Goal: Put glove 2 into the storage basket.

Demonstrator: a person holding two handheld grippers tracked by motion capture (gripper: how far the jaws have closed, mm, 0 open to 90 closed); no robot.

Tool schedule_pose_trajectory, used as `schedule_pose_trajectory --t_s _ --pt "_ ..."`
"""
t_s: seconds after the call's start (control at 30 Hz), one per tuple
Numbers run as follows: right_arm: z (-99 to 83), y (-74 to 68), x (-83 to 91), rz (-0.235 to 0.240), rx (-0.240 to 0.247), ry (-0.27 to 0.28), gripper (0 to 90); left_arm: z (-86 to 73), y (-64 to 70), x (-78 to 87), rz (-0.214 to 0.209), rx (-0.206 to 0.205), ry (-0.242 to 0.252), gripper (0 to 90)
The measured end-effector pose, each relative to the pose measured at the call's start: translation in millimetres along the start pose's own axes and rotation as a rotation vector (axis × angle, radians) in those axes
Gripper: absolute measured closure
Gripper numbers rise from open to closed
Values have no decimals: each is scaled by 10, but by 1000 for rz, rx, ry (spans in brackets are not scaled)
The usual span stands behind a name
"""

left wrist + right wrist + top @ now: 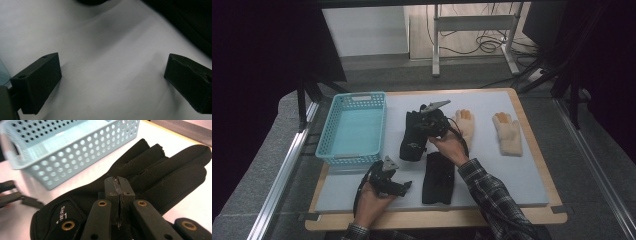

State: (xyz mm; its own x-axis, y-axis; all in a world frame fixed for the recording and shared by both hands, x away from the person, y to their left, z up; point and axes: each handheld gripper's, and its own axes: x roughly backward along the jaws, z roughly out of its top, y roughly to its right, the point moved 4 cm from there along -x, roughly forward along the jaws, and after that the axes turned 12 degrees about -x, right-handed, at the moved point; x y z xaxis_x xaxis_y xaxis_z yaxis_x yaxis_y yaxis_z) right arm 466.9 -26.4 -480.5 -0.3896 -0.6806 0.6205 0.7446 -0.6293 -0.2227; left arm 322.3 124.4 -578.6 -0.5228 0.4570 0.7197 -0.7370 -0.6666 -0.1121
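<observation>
High view: the right claw (426, 131) rests on the upper black fabric glove (413, 137), which lies on the grey-topped table (522, 175) just right of the light-blue perforated plastic basket (353, 127). A second black glove (438, 178) lies nearer the person. Two cream knitted gloves (508, 133) lie to the right. The left claw (406, 186) sits low over the table near its front edge.

Left gripper view: the left claw (110, 82) is released, jaws wide apart over bare grey surface.

Right gripper view: the right claw (119, 188) is clenched, jaws pressed together, pinching material of the black glove (160, 172) at its palm. The basket (75, 152) stands just beyond the glove.
</observation>
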Motion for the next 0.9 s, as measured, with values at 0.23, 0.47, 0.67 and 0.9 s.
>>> schedule_pose_trajectory --t_s 0.23,0.47,0.67,0.9 --pt "-131 -40 415 24 -2 6 871 0 4 -1 0 5 1 15" --pt "-378 -77 749 44 -19 3 870 1 -1 0 1 -1 1 15" --pt "-711 -202 1052 47 -27 -15 870 3 0 -1 1 1 2 16" --pt "-1003 -286 1008 54 -58 -39 869 3 4 -1 2 5 3 16"
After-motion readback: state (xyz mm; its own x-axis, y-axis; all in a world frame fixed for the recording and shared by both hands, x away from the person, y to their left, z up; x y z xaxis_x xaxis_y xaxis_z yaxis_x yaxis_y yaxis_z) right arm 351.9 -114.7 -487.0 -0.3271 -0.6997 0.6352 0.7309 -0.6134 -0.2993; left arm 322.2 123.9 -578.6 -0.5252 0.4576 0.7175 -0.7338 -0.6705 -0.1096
